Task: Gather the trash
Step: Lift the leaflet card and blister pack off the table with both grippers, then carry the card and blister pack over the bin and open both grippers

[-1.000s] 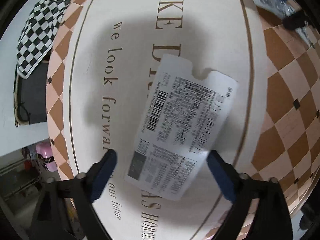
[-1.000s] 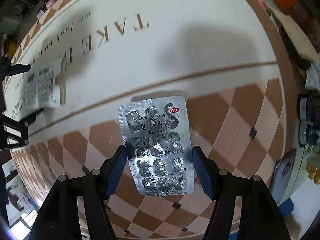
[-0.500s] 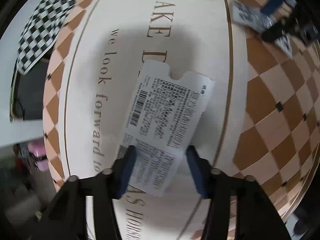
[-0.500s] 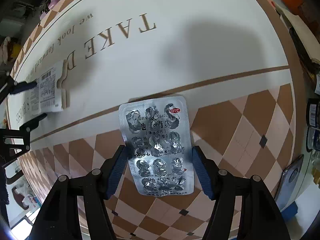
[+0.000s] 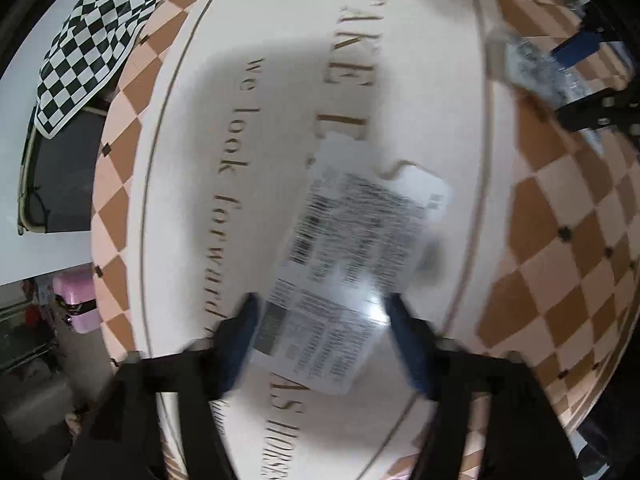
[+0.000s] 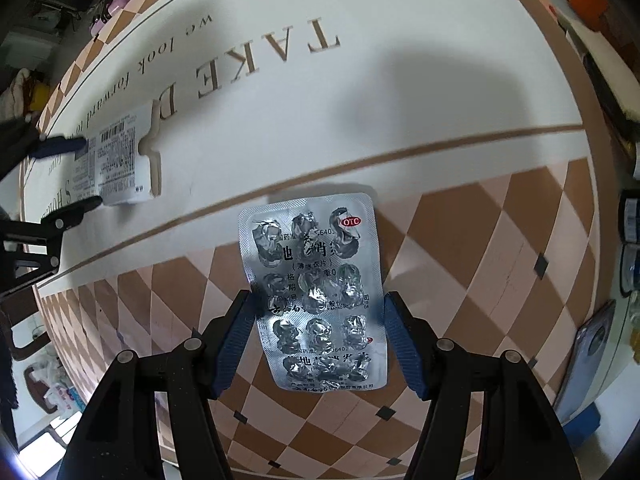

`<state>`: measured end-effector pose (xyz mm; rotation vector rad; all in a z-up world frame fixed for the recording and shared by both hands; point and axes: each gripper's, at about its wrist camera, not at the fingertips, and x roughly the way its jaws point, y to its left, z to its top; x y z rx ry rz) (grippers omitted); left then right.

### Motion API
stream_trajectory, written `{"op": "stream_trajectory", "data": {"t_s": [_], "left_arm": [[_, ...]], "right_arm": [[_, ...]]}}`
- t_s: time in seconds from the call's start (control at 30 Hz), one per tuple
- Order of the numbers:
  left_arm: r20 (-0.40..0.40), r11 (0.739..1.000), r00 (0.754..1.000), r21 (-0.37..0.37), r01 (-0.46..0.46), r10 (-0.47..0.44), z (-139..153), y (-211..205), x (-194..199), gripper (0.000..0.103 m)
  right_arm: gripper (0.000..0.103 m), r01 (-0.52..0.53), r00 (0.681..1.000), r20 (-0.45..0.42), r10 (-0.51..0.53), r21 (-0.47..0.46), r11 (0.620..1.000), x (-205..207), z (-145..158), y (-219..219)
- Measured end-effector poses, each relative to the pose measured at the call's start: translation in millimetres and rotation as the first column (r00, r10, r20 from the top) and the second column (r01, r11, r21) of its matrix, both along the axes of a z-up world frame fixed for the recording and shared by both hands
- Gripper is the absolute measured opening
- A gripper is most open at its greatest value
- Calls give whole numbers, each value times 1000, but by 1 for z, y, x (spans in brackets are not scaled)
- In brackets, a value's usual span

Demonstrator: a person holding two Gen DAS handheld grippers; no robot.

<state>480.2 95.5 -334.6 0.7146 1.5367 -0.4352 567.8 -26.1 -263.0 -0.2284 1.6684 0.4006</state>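
A flattened white medicine box [image 5: 352,268] with a barcode and small print is held between my left gripper's [image 5: 320,340] blue fingers, lifted off the tablecloth; the view is blurred. It also shows in the right wrist view [image 6: 120,164]. My right gripper [image 6: 318,340] is shut on an empty silver blister pack [image 6: 316,288], holding its edges above the checkered border. That pack and the right gripper show far right in the left wrist view [image 5: 540,68].
The table [image 6: 400,92] has a cream cloth with brown lettering and a brown-and-peach checkered border. A black-and-white checkered cloth [image 5: 84,48] lies on a chair beyond the far left edge. Bottles [image 6: 630,220] and a phone [image 6: 588,348] sit at the right.
My left gripper closed from wide open onto the white box and raised it. My right gripper stayed shut on the blister pack and shifted only slightly.
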Motion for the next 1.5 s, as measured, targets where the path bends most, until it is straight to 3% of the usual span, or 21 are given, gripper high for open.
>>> {"op": "stream_trajectory", "data": {"t_s": [0.1, 0.3, 0.4, 0.47, 0.6, 0.73, 0.8, 1.03, 1.2, 1.27, 1.37, 1.5], "left_arm": [[-30, 1000, 1000, 7, 3, -3, -1, 12, 12, 91], [-106, 999, 994, -44, 23, -28, -10, 12, 41, 90], [-196, 995, 980, -100, 23, -42, -29, 5, 40, 91], [-181, 994, 979, -67, 83, -94, -37, -6, 32, 103], [-142, 994, 987, -84, 66, -78, -35, -7, 32, 99], [-118, 994, 993, -109, 9, -22, -24, -4, 24, 77], [-77, 996, 997, -86, -39, 32, -20, -3, 22, 77], [-19, 973, 982, -131, -190, 189, -2, 9, -3, 77], [93, 935, 939, -164, -314, 331, 29, 15, -43, 77], [126, 909, 908, -178, -376, 400, 42, 17, -64, 77], [172, 862, 850, -204, -464, 499, 59, 23, -106, 77], [206, 777, 755, -270, -568, 623, 81, 19, -196, 77]], "right_arm": [[67, 6, 1000, 11, -6, 2, 1000, -2, 6, 11], [67, 26, 1000, 14, -26, 17, 1000, -5, 15, 8], [67, 23, 1000, 9, -23, 12, 1000, -3, 9, 9], [67, 22, 1000, 7, -22, 4, 1000, -3, 1, 7], [67, 24, 1000, 3, -24, -6, 1000, -5, -4, 6], [67, 31, 999, 13, -31, -2, 1000, -11, -13, 2], [67, 30, 999, 22, -30, 1, 1000, -17, -12, 2], [67, 25, 995, 101, -27, 22, 999, -45, -12, -2], [67, 24, 986, 161, -31, 43, 999, -85, 5, -4], [67, 14, 984, 178, -24, 57, 998, -103, 12, -2], [67, -14, 976, 218, -3, 75, 997, -142, 26, 3], [67, -50, 962, 273, 21, 100, 994, -195, 50, 9]]}}
